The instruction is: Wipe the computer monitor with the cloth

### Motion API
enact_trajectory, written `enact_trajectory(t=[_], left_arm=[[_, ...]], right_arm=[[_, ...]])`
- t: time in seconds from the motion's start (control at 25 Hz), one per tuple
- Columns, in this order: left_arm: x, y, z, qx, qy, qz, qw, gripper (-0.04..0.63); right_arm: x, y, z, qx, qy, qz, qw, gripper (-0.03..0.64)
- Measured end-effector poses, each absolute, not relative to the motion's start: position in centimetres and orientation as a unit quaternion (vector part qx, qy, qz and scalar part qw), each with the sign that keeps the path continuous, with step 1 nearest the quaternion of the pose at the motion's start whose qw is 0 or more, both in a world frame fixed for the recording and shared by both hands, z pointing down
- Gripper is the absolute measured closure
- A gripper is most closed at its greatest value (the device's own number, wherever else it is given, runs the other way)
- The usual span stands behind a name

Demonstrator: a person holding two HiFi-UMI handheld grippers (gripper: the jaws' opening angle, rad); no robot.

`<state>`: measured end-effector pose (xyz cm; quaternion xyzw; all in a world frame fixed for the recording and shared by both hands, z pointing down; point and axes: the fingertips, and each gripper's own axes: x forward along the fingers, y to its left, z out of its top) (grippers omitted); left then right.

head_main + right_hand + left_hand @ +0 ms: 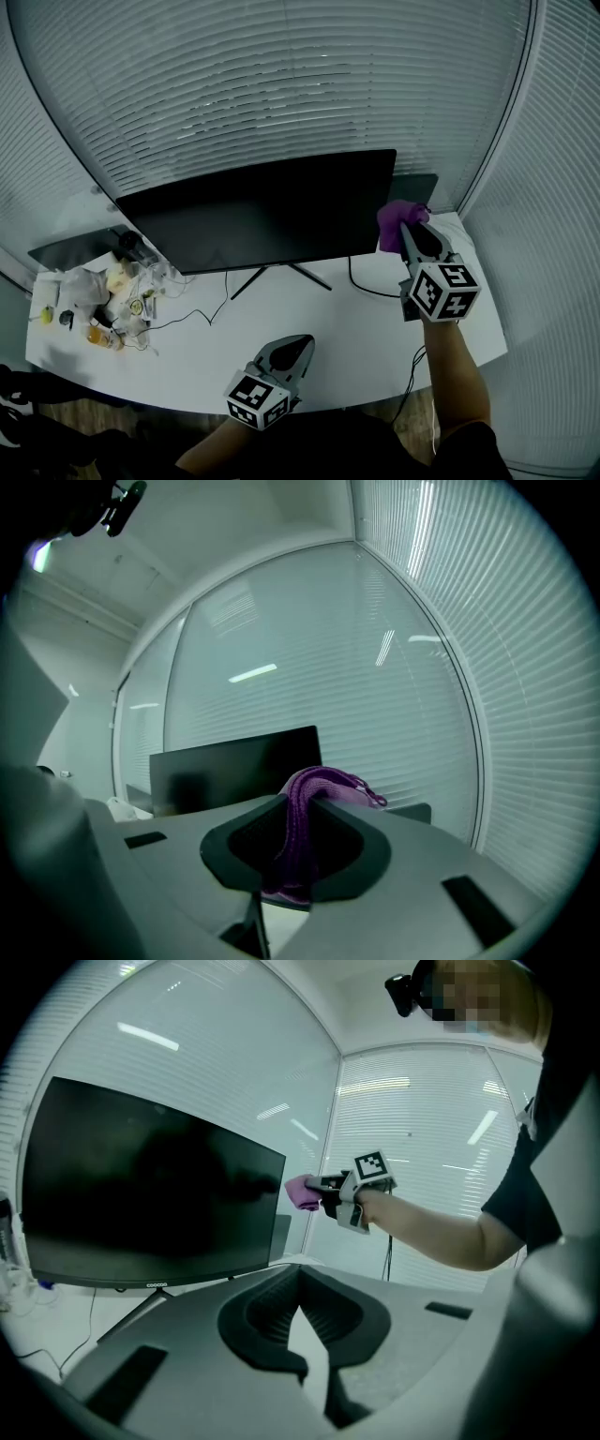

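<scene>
Right tool (408, 228) grips one purple cloth (391, 221) beside one monitor (262, 216); left tool (302, 343) clenched, empty.

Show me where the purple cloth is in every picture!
Head view: the cloth is right of the middle, in the right gripper, by the right edge of the monitor.
Left gripper view: the cloth is near the middle, by the monitor's right edge.
Right gripper view: the cloth is in the middle, pinched between the jaws.
Shared landmark: the black monitor.
</scene>
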<state>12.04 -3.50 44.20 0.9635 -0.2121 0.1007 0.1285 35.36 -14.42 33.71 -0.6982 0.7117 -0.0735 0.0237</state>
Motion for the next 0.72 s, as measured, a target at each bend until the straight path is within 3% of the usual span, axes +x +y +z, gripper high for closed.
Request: enact_trajectory(t=[0.72], left_arm=[[0.1, -5.8, 45.1, 0.960, -0.215, 0.104, 0.144, 0.591]], right_arm=[[15.9, -8.9, 41.8, -0.644, 0.746, -0.160, 0.058, 0.535]])
